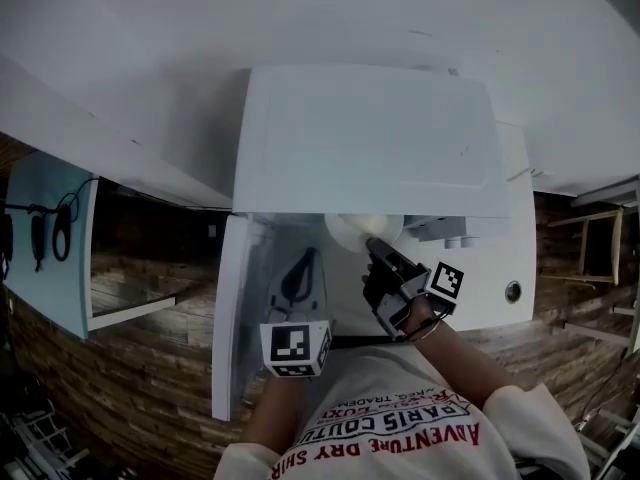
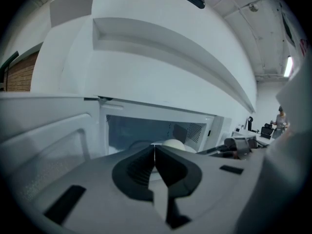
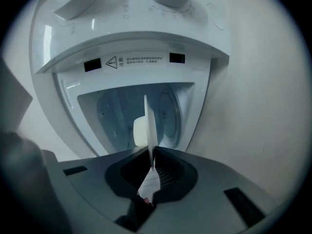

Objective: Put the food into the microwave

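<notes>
White plate (image 3: 150, 123) carrying round food (image 3: 139, 132), rim pinched in right tongs (image 3: 150, 156), sits at open microwave (image 3: 131, 48) mouth just ahead. Left tongs (image 2: 154, 152) closed together, empty.

R gripper (image 3: 150, 153) jaws clamping plate (image 3: 149, 121) rim, food (image 3: 139, 132) on it — microwave (image 3: 131, 48) open

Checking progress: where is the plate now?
Head view, centre: the plate is at the mouth of the open microwave, its rim clamped in the right gripper.
</notes>
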`<control>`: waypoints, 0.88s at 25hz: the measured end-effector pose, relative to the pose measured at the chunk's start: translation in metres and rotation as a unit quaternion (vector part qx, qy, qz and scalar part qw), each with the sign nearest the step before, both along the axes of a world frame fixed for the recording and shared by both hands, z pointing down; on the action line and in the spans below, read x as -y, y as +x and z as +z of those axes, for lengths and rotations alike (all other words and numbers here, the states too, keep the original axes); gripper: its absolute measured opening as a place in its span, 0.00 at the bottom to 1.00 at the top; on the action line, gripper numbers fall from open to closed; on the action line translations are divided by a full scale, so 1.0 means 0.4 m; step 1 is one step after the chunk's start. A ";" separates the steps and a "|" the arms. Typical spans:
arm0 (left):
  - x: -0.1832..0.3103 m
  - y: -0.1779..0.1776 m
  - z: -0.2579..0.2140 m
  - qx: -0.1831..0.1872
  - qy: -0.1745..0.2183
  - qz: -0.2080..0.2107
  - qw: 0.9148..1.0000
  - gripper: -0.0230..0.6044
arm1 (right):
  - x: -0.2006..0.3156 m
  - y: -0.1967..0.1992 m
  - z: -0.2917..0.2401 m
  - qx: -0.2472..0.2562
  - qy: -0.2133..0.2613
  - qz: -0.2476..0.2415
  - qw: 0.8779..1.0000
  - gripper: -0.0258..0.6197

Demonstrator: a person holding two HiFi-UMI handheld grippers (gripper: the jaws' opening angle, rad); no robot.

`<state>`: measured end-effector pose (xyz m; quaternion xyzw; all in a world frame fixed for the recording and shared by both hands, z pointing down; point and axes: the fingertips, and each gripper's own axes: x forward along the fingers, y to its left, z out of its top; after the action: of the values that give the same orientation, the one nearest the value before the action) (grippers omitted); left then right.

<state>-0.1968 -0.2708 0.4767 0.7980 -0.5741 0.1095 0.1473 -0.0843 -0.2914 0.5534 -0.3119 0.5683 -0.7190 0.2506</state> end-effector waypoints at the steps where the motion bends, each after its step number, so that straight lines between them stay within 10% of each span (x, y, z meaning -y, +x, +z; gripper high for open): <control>1: 0.002 -0.002 0.008 -0.002 -0.003 0.000 1.000 0.05 | 0.008 -0.002 0.011 -0.003 -0.004 0.005 1.000 0.08; 22: 0.031 -0.003 0.036 0.015 0.000 0.041 0.999 0.05 | 0.163 -0.044 0.111 -0.043 0.000 0.074 0.996 0.09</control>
<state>-0.1980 -0.2833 0.4913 0.8190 -0.5430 0.1277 0.1344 -0.1019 -0.3566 0.5980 -0.3838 0.5538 -0.6843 0.2790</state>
